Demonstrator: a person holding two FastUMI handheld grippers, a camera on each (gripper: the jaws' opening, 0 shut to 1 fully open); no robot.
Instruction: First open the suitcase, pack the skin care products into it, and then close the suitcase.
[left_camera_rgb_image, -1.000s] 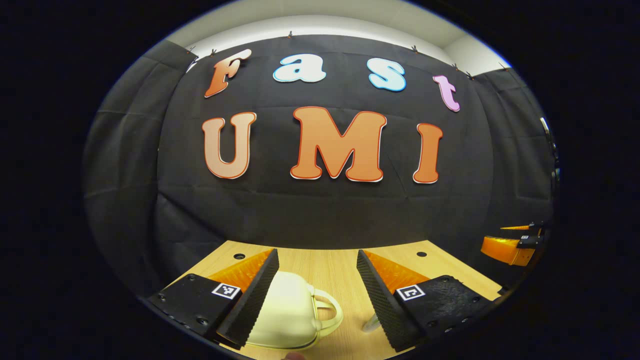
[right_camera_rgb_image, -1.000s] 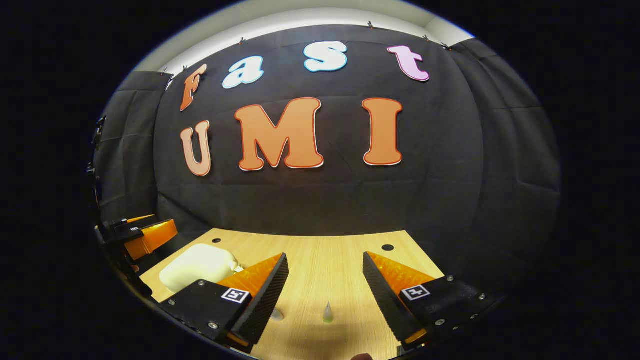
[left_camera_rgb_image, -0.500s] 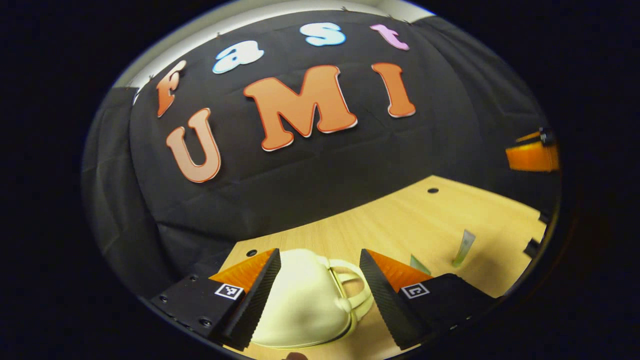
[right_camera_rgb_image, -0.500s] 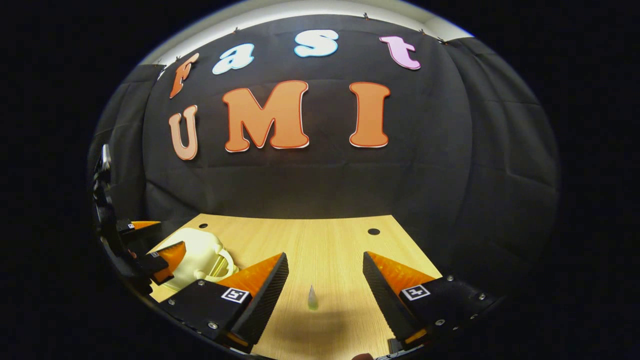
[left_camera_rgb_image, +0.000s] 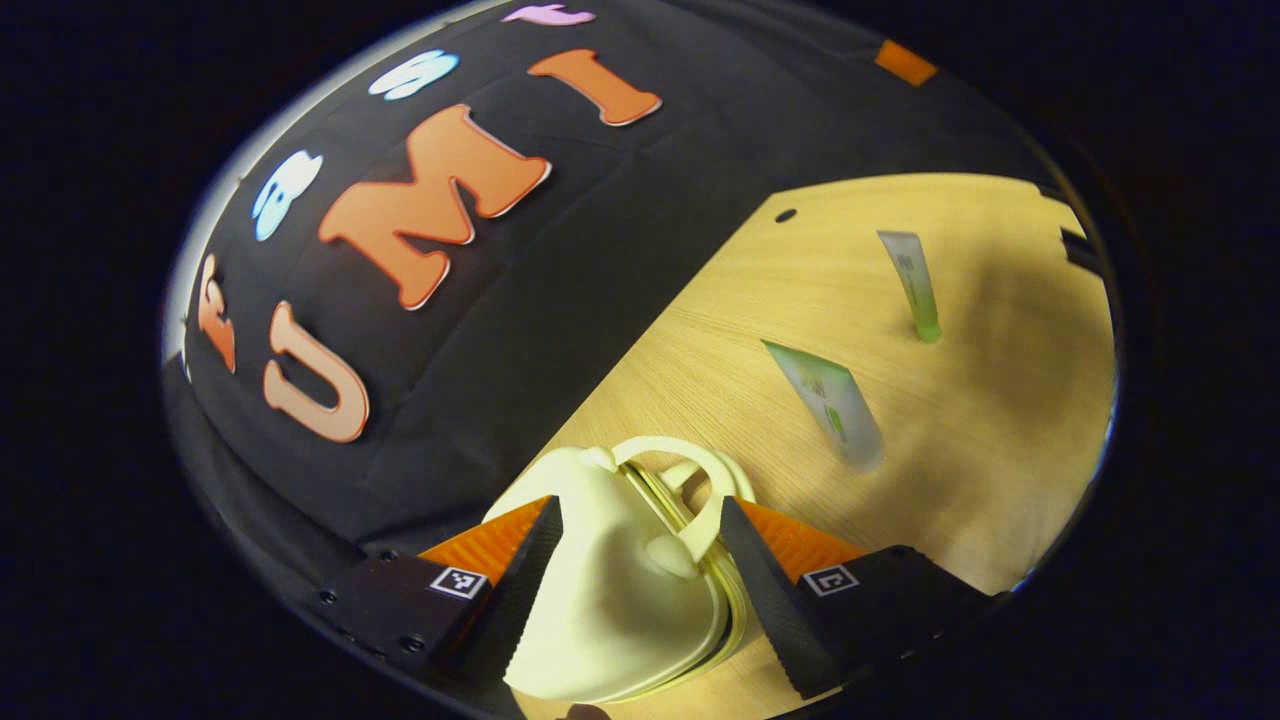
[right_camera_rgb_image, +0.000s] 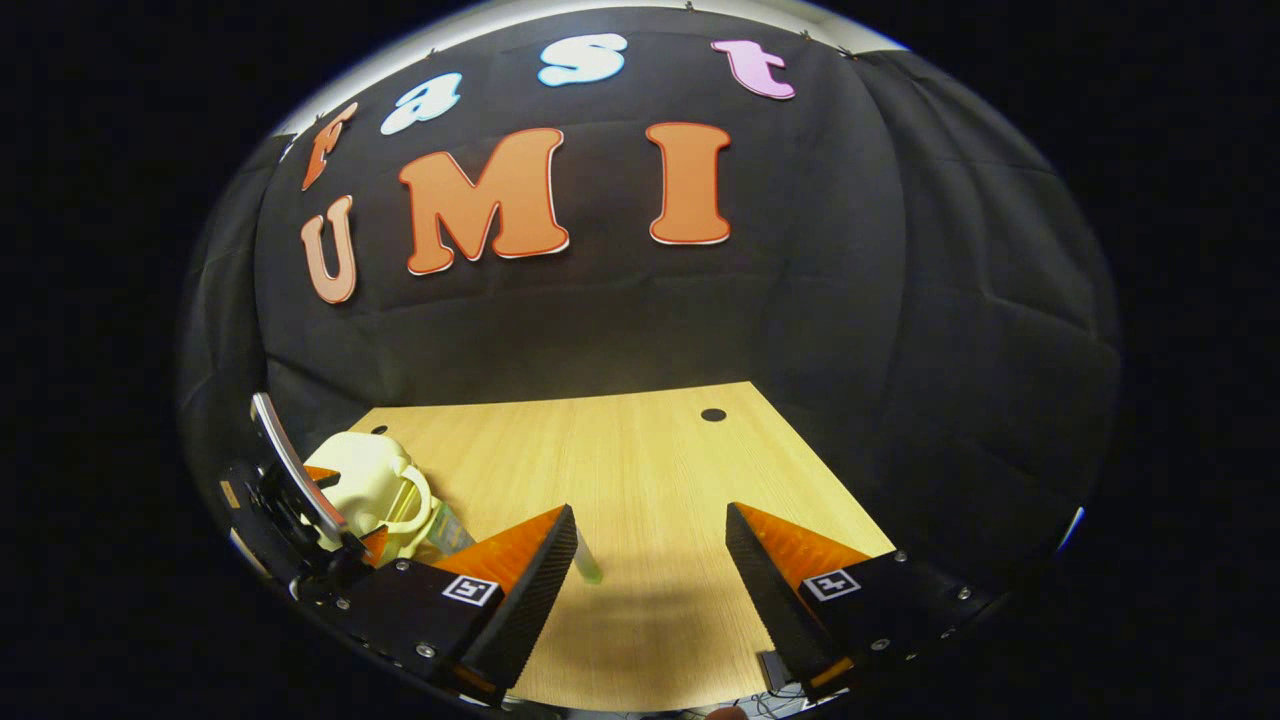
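In the left gripper view my left claw (left_camera_rgb_image: 640, 560) spreads wide around the closed cream suitcase (left_camera_rgb_image: 610, 590), tubes (left_camera_rgb_image: 830, 405) at two o'clock on the table (left_camera_rgb_image: 1000, 450); in the right gripper view my right claw (right_camera_rgb_image: 650, 560) gapes wide, holding nothing, suitcase at nine o'clock.

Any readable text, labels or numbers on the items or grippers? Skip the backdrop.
Nearer tube: has print, too blurred to read.
Farther tube: has print, too small to read.
Suitcase: no text on the side that shows.
Left gripper and right gripper: a square coded marker on each finger base, a pattern, not words or numbers.
Nothing legible to quote.
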